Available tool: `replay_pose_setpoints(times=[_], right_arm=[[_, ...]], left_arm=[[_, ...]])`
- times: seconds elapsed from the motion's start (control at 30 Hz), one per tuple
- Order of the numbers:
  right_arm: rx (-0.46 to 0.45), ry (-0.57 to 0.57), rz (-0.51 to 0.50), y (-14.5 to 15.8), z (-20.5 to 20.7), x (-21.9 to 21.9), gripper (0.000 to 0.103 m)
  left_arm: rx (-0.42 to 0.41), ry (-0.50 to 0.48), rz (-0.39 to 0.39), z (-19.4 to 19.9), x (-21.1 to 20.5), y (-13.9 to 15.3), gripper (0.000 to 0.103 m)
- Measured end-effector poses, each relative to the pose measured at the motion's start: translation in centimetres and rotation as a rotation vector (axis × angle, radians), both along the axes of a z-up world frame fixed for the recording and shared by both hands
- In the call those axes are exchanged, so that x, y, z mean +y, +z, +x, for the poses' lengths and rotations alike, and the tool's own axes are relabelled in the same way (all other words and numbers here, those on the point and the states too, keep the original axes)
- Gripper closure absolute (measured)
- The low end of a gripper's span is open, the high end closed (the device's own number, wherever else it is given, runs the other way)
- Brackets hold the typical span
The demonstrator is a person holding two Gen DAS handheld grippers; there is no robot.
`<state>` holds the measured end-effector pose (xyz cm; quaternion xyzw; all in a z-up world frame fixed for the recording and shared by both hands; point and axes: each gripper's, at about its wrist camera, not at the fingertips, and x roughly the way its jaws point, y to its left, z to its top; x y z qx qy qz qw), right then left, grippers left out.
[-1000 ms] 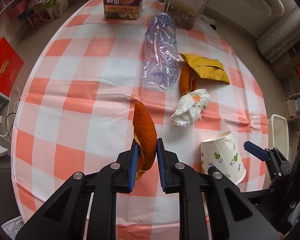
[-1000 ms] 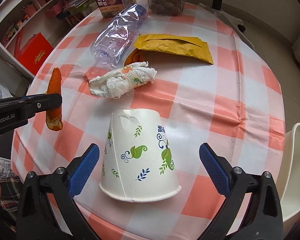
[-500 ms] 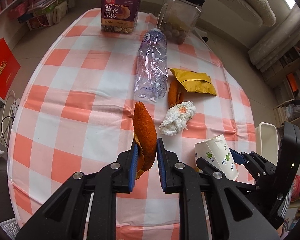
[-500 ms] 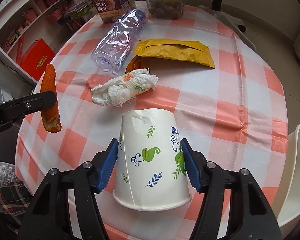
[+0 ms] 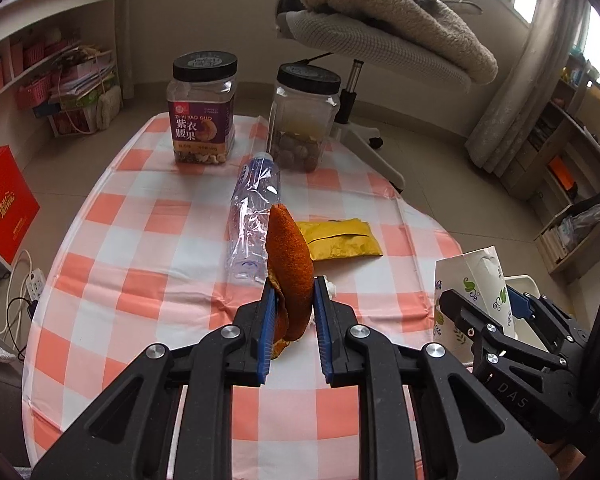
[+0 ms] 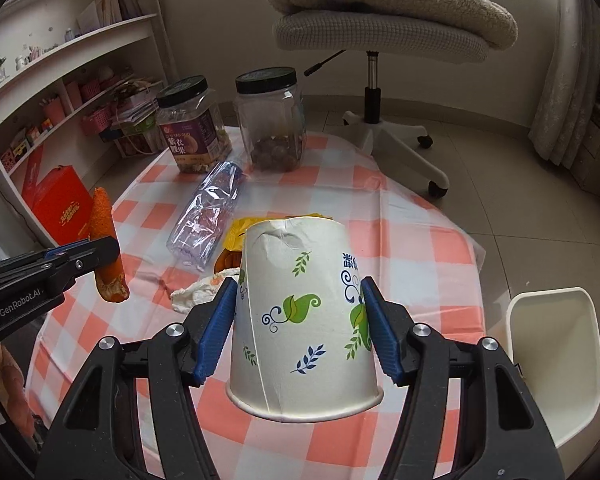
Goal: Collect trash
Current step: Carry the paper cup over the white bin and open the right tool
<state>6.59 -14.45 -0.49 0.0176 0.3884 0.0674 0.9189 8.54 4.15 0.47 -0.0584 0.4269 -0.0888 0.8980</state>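
Table: round table under an orange-and-white checked cloth [image 5: 148,240], mid-frame, bearing the uncollected litter.
Bin: white plastic bin [image 6: 552,352], lower right, probable drop point.
Cup: leaf-printed white paper cup [image 6: 304,312], inverted, clamped by the right gripper [image 6: 300,324], whose jaws have just closed on it.
Bottle: crushed clear plastic bottle [image 5: 252,224], centre, uncollected.
Peel: curled orange peel [image 5: 290,264], pinched upright in the left gripper [image 5: 291,312].
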Motion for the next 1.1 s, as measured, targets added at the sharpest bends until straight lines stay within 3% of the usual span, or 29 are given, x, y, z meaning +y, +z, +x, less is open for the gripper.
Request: replay_pose_setpoints(times=[0.3, 0.67, 1.1], right_arm=[[-0.125, -0.117, 0.006, 2.6, -1.6, -4.2, 0.044], [-0.204, -0.249, -0.035, 3.9, -4.3, -8.8, 0.044], [-0.159, -0.526, -0.08, 2.8, -7.1, -17.6, 0.043]], left_arm=[[-0.055, -0.04, 0.0, -0.4, -2.9, 0.8, 0.084], [-0.085, -0.098, -0.013, -1.3, -6.5, 1.3, 0.084], [-0.093, -0.193, -0.039, -1.6, -12.0, 1.4, 0.084]])
